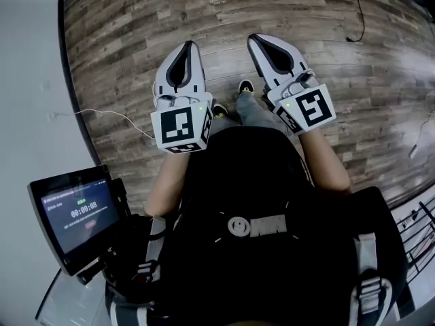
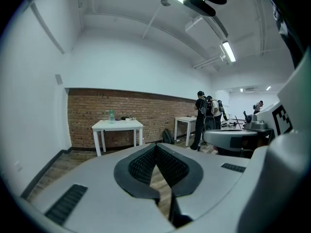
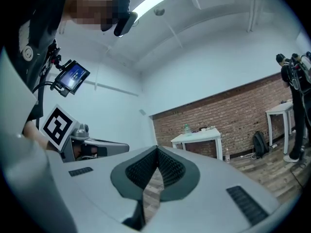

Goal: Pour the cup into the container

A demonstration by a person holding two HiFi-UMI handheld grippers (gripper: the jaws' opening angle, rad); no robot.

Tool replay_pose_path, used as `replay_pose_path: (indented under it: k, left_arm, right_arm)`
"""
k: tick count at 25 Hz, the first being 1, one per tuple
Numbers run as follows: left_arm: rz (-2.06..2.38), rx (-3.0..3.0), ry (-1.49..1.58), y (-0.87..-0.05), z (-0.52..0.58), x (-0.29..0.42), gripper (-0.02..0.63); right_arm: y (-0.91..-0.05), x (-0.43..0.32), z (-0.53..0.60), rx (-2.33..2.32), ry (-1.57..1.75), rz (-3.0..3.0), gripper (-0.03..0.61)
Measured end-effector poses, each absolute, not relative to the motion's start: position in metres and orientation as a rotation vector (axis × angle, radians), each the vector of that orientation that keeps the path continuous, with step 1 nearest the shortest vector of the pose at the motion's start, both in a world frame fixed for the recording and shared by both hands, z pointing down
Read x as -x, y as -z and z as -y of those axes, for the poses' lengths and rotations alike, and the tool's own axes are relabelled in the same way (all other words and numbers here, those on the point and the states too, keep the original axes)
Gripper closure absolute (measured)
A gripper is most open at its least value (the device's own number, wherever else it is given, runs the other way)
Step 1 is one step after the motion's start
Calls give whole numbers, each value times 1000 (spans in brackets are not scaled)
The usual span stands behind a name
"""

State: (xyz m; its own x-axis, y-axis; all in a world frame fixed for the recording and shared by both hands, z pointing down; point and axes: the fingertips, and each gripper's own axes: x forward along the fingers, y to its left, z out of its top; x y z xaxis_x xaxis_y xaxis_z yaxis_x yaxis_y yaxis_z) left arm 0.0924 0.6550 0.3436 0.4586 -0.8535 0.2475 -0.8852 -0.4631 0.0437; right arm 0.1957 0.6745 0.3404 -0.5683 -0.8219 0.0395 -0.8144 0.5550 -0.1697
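No cup or container shows clearly in any view. In the head view my left gripper [image 1: 191,44] and my right gripper [image 1: 256,38] are held side by side in front of the person, over a wooden floor [image 1: 122,39]. Both are shut, tips together, with nothing between the jaws. The left gripper view looks along its shut jaws [image 2: 156,145] at a far white table [image 2: 118,125] that carries a green bottle [image 2: 111,115] and small items too far off to tell. The right gripper view shows its shut jaws [image 3: 157,148] and the same table [image 3: 197,137].
A tablet screen [image 1: 78,216] is mounted at the person's left. A thin cable [image 1: 109,114] lies on the floor. A brick wall [image 2: 87,110] stands behind the table. A second white table [image 2: 187,121], a backpack [image 2: 167,136] and several standing people [image 2: 206,110] are further right.
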Motion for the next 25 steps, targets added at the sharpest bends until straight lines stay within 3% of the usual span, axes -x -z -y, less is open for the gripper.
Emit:
replay_pose_path:
  k: [10,25]
  left_arm:
    - [1524,-2499,-317,-351,-595,-112,614]
    - [1485,-2496,-204,-358,-466,-19,614]
  right_arm:
    - [-349,-221,-608,1439,317,-2714,574]
    - [-352,-119,-473,1491,307,-2745,574]
